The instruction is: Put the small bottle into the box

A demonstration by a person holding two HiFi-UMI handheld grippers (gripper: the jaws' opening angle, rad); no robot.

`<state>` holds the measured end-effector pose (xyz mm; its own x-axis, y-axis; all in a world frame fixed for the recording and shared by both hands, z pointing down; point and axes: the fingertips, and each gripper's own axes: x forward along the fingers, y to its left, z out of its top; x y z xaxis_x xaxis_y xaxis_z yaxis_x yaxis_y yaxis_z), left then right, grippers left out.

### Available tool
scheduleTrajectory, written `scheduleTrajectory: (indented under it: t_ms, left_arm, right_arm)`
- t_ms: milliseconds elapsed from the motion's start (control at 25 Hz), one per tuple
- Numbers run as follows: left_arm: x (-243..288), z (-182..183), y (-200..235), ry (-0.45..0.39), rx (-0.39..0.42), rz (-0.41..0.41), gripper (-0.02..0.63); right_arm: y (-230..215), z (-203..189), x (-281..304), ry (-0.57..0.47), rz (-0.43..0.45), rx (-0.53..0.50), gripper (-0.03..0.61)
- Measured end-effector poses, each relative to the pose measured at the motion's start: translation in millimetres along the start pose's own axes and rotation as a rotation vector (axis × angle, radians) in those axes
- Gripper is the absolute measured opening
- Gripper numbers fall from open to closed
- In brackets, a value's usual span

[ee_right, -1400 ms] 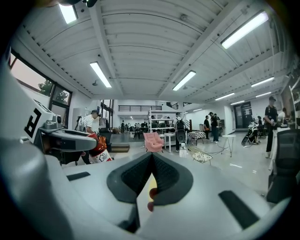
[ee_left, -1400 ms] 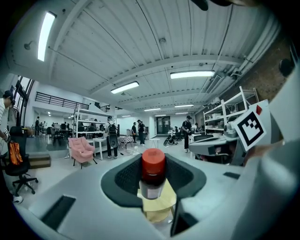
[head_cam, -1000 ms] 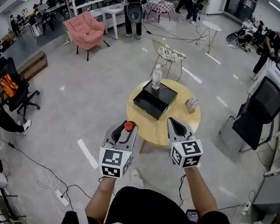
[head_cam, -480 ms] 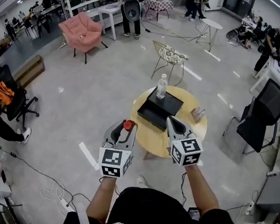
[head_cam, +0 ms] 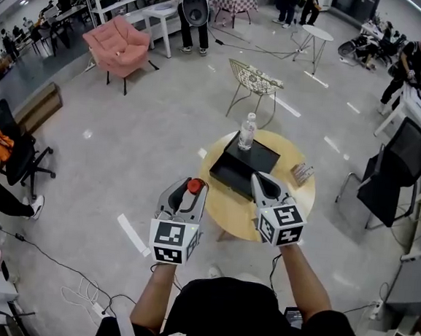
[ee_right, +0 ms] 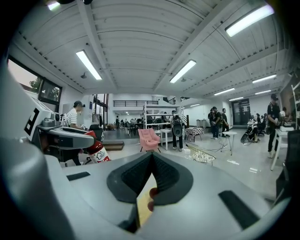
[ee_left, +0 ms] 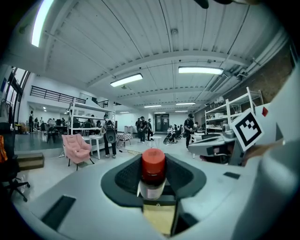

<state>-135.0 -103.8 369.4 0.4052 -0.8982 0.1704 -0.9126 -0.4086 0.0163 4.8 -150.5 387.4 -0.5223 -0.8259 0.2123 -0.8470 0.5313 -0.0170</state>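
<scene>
While both hand-held grippers hang over the floor on the near side of the round counter (head_cam: 288,216), the head view shows the left hand-held gripper (head_cam: 188,189) clamped on the small bottle (head_cam: 193,186), whose red cap sticks up between its jaws. The right hand-held gripper (head_cam: 260,180) is beside it, to the right, with its tip over the counter's near edge. On the counter lies the open black box (head_cam: 255,162), well apart from the small bottle. A water bottle (head_cam: 247,132) stands upright at the box's far edge; whether inside it or just behind cannot be told. A small packet (head_cam: 302,173) lies at the counter's right. A wire chair (head_cam: 256,80) stands beyond the counter and a pink armchair (head_cam: 119,44) is far left.

From the left gripper view, the small bottle (ee_left: 153,165) stands upright in the left hand-held gripper (ee_left: 153,183), the dark pads pressing on both its sides. The right hand-held gripper (ee_left: 216,146) shows at the right.

From the right gripper view, the right hand-held gripper (ee_right: 151,165) has its jaws together with nothing between them. At the left, the left hand-held gripper (ee_right: 65,136) carries the small bottle (ee_right: 96,150).
</scene>
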Motion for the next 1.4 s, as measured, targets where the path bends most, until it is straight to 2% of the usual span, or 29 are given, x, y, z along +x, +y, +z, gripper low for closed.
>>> scheduleTrajectory:
  t_ms: [360,800,1400]
  left_arm:
    - [26.1,-7.9,-8.1,0.029,-0.011,-0.041,0.149]
    - [99.6,-31.6,0.7,0.11,-0.027,-0.035,0.149]
    - [216.5,-107.6,7.6,0.27,-0.058,-0.042,0.149]
  right_arm:
    - [-21.7,-6.8,10.4,0.026,-0.022,0.015,0.0]
    - [-70.4,-24.3,62.6,0.079,-0.003,0.051,0.001]
    - [-143.3,-76.1,148.1,0.216,0.033,0.096,0.0]
